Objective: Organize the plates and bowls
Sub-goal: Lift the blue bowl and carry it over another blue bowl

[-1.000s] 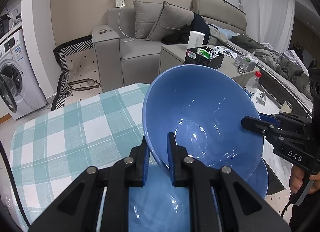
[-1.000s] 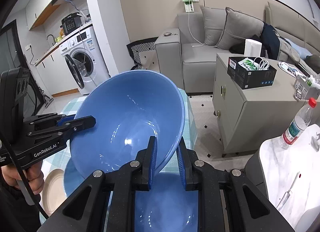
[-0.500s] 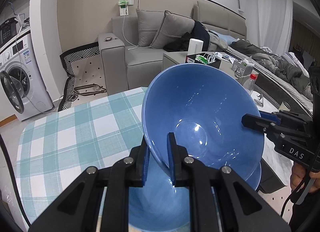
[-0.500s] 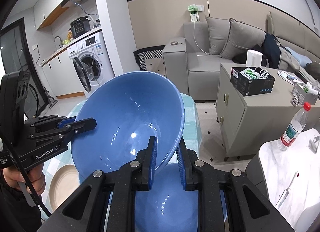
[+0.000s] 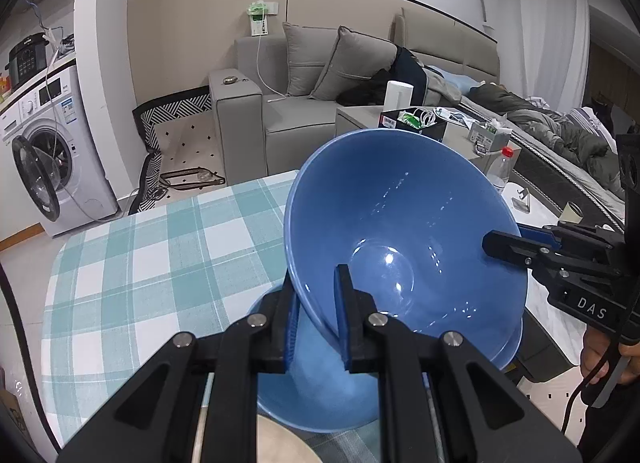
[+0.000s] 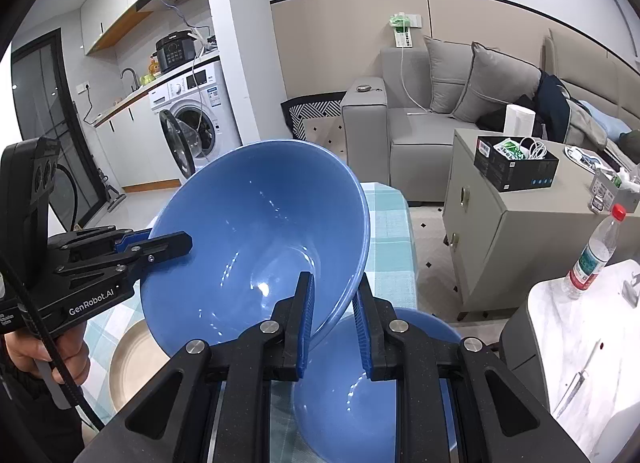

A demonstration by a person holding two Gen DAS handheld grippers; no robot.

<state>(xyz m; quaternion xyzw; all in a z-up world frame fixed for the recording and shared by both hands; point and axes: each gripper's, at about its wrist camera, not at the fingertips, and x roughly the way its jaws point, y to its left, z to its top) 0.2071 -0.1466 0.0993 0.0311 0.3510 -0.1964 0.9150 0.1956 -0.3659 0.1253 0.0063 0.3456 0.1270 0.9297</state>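
A large blue bowl [image 5: 404, 239] [image 6: 260, 247] hangs in the air above the table, held from both sides. My left gripper [image 5: 318, 313] is shut on its near rim, and my right gripper [image 6: 334, 321] is shut on the opposite rim. Each gripper shows in the other's view, the right one [image 5: 516, 245] and the left one [image 6: 160, 243]. A second blue bowl [image 5: 316, 387] [image 6: 384, 387] sits on the table right beneath the held one. A cream plate [image 6: 132, 367] [image 5: 280, 443] lies next to it.
The table has a teal and white checked cloth [image 5: 152, 259]. Beyond it are a grey sofa [image 5: 288, 115], a washing machine [image 5: 52, 159], a grey cabinet [image 6: 508, 223] with a black box, and a white side table [image 6: 580, 327] with a water bottle [image 6: 596, 251].
Both grippers have lifted the blue bowl higher above the table. More of the second bowl and the cream plate beneath now shows.
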